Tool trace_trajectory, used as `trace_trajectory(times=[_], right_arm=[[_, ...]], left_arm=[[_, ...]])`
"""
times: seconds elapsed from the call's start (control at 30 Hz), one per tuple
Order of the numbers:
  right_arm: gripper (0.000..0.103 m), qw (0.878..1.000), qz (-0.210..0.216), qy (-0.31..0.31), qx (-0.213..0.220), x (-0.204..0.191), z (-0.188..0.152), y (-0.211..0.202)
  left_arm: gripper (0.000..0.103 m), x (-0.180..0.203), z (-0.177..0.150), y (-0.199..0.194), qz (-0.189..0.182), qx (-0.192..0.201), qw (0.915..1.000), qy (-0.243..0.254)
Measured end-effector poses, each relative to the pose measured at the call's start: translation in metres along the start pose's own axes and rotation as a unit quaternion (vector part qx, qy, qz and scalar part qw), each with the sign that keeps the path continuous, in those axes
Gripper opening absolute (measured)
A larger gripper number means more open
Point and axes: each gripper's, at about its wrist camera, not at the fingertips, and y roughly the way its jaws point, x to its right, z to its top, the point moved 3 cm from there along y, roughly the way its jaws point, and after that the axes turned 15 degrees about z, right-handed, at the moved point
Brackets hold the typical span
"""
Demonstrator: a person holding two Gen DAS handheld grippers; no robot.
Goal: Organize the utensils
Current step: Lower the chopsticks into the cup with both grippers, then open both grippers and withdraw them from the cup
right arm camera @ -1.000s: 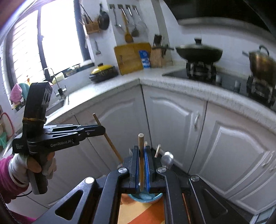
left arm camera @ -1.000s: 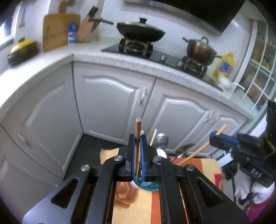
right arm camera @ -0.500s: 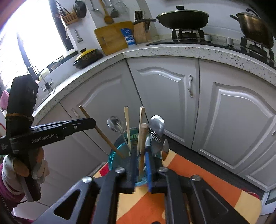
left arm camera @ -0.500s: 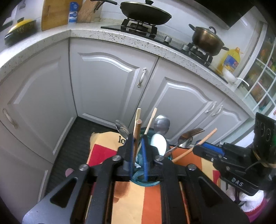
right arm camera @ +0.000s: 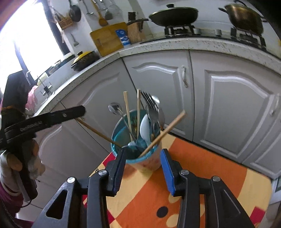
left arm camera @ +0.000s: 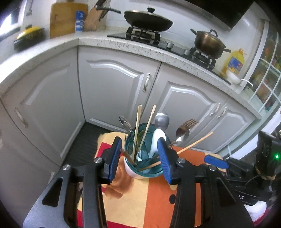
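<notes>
utensil ends hidden inside cup [right arm camera: 140, 158]; wall tools [right arm camera: 98, 10] blurred.

Little can be read. In the left wrist view, the white characters "A S" stand on the black body of the other hand-held gripper [left arm camera: 216, 161] at the lower right of the frame. In the right wrist view, pale lettering runs along the black arm of the other hand-held gripper [right arm camera: 82, 111] at middle left, too blurred to make out. The blue-and-white packet [right arm camera: 123, 36] at upper centre carries print too small to read.
</notes>
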Motion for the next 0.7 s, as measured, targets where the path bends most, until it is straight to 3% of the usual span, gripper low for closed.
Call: trace_trajectory(times=[0.23, 0.47, 0.7], right_arm=[[0.041, 0.999, -0.021, -0.002, 0.033, -0.022, -0.008, -0.014], [0.042, 0.994, -0.088, -0.020, 0.069, -0.050, -0.007, -0.025], [0.044, 0.992, -0.100, -0.010, 0.077, -0.059, -0.011, -0.028]], left_arm=[[0.041, 0.008, -0.014, -0.022, 0.031, 0.026, 0.9991, 0.008], [0.041, 0.018, -0.032, -0.033, 0.040, 0.029, 0.9988, 0.006], [0.041, 0.026, -0.047, -0.045, 0.044, 0.036, 0.9983, 0.011]])
